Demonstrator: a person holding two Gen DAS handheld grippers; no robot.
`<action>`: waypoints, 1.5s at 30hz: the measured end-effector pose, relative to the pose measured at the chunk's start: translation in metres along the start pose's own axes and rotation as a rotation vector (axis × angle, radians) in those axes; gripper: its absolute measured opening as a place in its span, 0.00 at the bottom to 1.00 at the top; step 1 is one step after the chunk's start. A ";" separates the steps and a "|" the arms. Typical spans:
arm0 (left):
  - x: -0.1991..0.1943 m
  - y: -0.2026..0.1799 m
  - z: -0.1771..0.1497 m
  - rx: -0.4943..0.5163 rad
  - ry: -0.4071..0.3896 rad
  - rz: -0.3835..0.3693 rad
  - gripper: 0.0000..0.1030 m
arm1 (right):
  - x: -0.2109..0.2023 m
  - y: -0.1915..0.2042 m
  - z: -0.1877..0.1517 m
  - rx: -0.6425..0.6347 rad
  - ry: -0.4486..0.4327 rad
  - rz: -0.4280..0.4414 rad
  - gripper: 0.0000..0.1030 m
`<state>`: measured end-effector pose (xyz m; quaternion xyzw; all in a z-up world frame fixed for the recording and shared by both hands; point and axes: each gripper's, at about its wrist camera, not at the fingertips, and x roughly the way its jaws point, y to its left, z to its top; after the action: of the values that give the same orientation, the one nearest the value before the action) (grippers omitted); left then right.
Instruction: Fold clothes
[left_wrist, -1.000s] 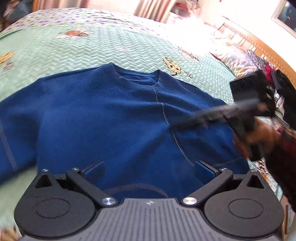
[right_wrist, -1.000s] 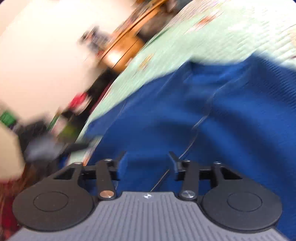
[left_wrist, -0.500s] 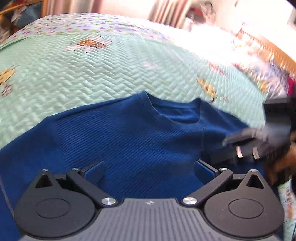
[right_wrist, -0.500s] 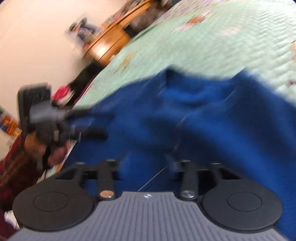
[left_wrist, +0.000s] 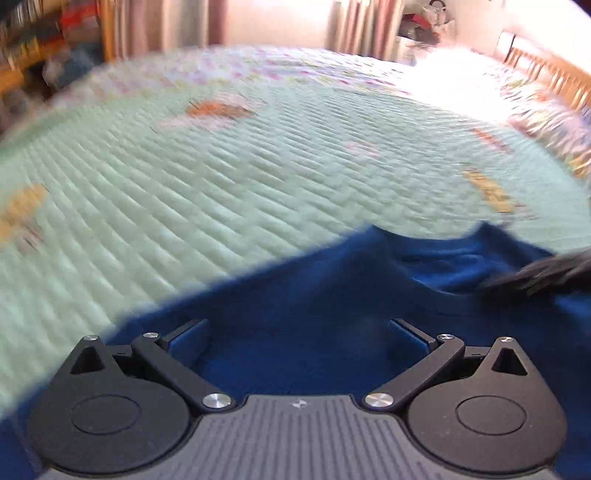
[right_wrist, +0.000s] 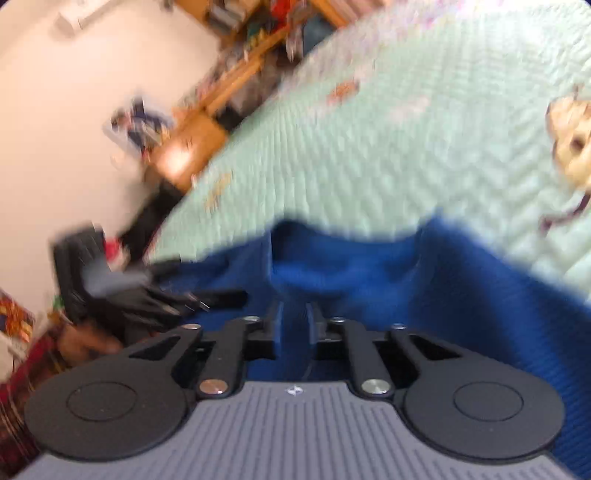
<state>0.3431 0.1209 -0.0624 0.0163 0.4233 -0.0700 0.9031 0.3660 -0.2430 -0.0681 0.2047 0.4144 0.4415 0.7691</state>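
the left gripper (left_wrist: 297, 334) holds its jaws spread wide with nothing between them, low over the ribbed dark blue knit sweater (left_wrist: 332, 306). the right gripper (right_wrist: 294, 318) has its jaws nearly together, only a narrow slit left, with blue cloth showing in it; whether they pinch it i cannot tell. the sweater lies flat on the bed's pale green quilted cover (left_wrist: 229, 173), its round neckline (right_wrist: 343, 254) pointing away from both grippers, just ahead of the right jaws. the frames are blurred.

A mint-green quilted bedspread (left_wrist: 229, 177) covers the bed, with curtains (left_wrist: 159, 26) behind and a cluttered wooden shelf (right_wrist: 236, 70).
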 end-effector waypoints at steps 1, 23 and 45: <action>0.000 0.001 0.001 0.004 -0.007 0.009 0.99 | -0.004 0.003 0.003 -0.009 -0.031 0.005 0.44; 0.008 -0.021 0.046 -0.028 -0.145 0.004 0.99 | 0.046 0.020 0.045 -0.388 0.182 -0.399 0.22; 0.023 -0.055 0.055 0.180 -0.116 0.005 0.97 | 0.042 0.022 0.012 -0.541 -0.003 -0.556 0.16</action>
<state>0.3920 0.0595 -0.0437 0.0944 0.3621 -0.1062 0.9212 0.3758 -0.1950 -0.0660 -0.1250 0.3214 0.3092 0.8863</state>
